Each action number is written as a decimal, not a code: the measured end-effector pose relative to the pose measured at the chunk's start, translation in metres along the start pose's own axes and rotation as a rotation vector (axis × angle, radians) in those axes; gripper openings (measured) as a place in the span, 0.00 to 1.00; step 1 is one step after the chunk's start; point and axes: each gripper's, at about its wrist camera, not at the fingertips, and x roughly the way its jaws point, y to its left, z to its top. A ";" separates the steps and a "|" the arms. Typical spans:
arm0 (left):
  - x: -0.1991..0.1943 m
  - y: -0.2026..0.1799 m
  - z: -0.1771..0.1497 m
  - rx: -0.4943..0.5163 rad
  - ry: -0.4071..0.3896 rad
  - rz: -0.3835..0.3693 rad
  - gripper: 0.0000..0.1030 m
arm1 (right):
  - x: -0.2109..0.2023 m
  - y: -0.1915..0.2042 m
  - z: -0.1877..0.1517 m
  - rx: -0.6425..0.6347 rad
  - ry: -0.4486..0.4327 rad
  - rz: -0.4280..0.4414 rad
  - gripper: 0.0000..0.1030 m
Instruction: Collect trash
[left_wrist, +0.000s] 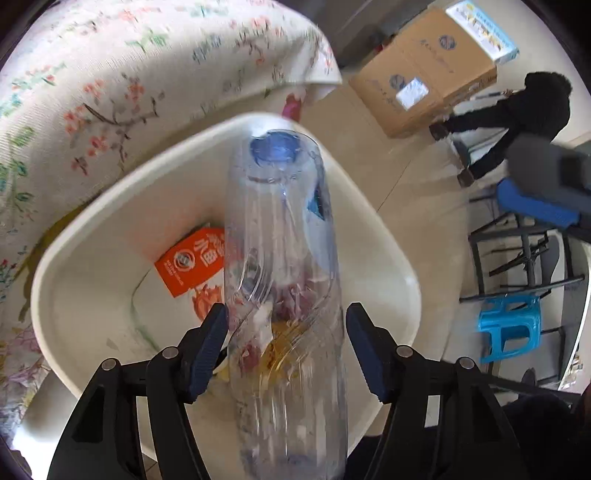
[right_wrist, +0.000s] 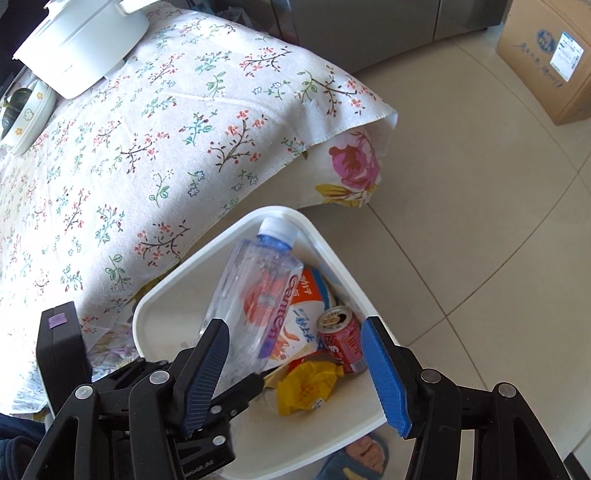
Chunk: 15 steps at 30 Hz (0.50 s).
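you are well into the collecting, by the look of it: the white bin (right_wrist: 173, 306) beside the table with the floral cloth (right_wrist: 147, 147) already holds several pieces of trash, and the clear plastic bottle (right_wrist: 255, 295) is going in now.

in the left wrist view your left gripper (left_wrist: 286, 332) has its fingers either side of the bottle (left_wrist: 284, 258), cap end pointing down into the bin (left_wrist: 92, 277). the left pad sits at the bottle's wall, but a gap shows on the right side, so i judge the jaws are apart and the bottle is released or nearly so; motion blur keeps me from being certain. in the right wrist view the bottle leans inside the bin, its cap near the far rim.

your right gripper (right_wrist: 295, 365) is spread wide and holds nothing, hovering over the near edge of the bin.

in the bin, under and beside the bottle: an orange-and-white snack bag (right_wrist: 306, 295), a red drink can (right_wrist: 341, 341) with its open top up, a crumpled yellow wrapper (right_wrist: 306, 387), and an orange packet (left_wrist: 192, 262) seen from the left wrist.

what is left: the visible stretch of cloth shows no loose trash, only a white appliance (right_wrist: 81, 40) and a patterned dish (right_wrist: 29, 110) at the far end. i cannot tell whether more litter lies out of view.
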 end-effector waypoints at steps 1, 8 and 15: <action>0.006 0.003 -0.002 -0.020 0.048 0.001 0.68 | 0.000 0.000 0.001 0.000 0.000 0.004 0.63; -0.026 0.003 -0.009 -0.013 -0.008 -0.012 0.77 | 0.001 -0.004 0.003 0.022 0.000 0.011 0.63; -0.081 0.013 -0.005 -0.027 -0.046 0.009 0.77 | -0.004 0.016 0.002 -0.026 -0.007 0.053 0.63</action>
